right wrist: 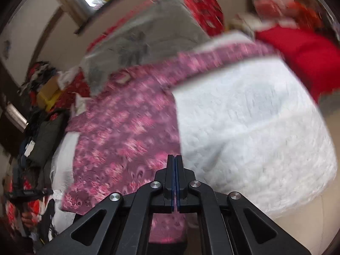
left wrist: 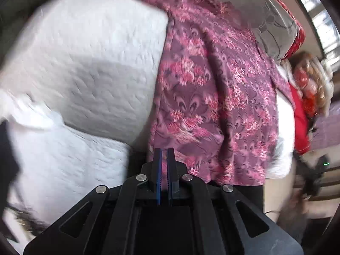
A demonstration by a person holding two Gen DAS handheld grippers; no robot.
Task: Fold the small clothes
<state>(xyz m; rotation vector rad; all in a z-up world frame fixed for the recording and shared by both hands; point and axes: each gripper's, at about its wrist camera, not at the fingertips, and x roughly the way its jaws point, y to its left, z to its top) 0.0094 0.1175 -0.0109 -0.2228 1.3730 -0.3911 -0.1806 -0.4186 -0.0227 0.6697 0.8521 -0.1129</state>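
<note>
Left hand-held gripper (left wrist: 163, 155): lower centre of frame, its 2 jaws nearly together with a thin gap; whether cloth sits between them cannot be told. Right hand-held gripper (right wrist: 174, 161): lower centre, jaws pressed together, apparently on nothing.

Garment (left wrist: 212, 97): pink and purple flowered top, spread lengthwise over a white quilted bed (left wrist: 85, 63), probably laid flat for folding. Its hem lies just beyond and right of the left fingertips; in the right view it fills centre left, under the tips.

Grey blanket (right wrist: 148, 36): upper centre, behind.
</note>
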